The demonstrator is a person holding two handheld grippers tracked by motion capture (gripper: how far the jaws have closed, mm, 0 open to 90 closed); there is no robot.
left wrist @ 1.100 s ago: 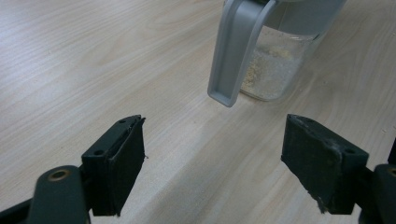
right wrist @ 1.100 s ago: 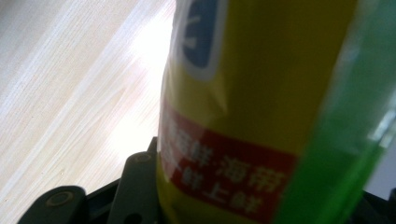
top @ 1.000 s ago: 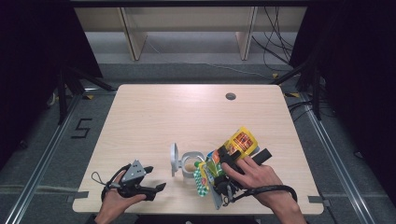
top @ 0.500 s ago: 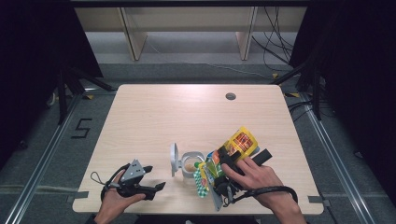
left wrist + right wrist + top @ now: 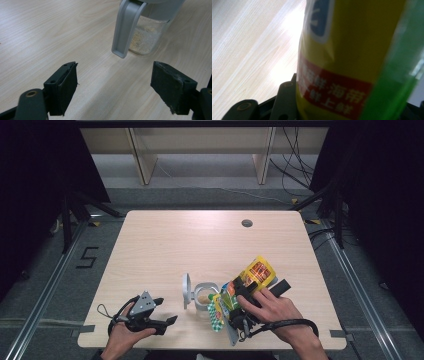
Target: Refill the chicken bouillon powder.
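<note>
Pale wood table (image 5: 160, 250): near its front edge the left gripper (image 5: 167, 322) rests, jaws spread and empty. Right gripper (image 5: 239, 296) clasps a yellow snack packet (image 5: 257, 272), long axis slanting away rightward, red band bearing Chinese characters, beside a clear lidded jar (image 5: 202, 295).

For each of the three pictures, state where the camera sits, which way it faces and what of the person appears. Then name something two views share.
High view: above the person's side, looking forward and down on the table; both hands, left gripper, right gripper.
Left gripper view: on the left gripper, facing the clear container; open jaws.
Right gripper view: on the right gripper, pressed against the yellow packet.
Shared: the container and the packet also appear from above.
</note>
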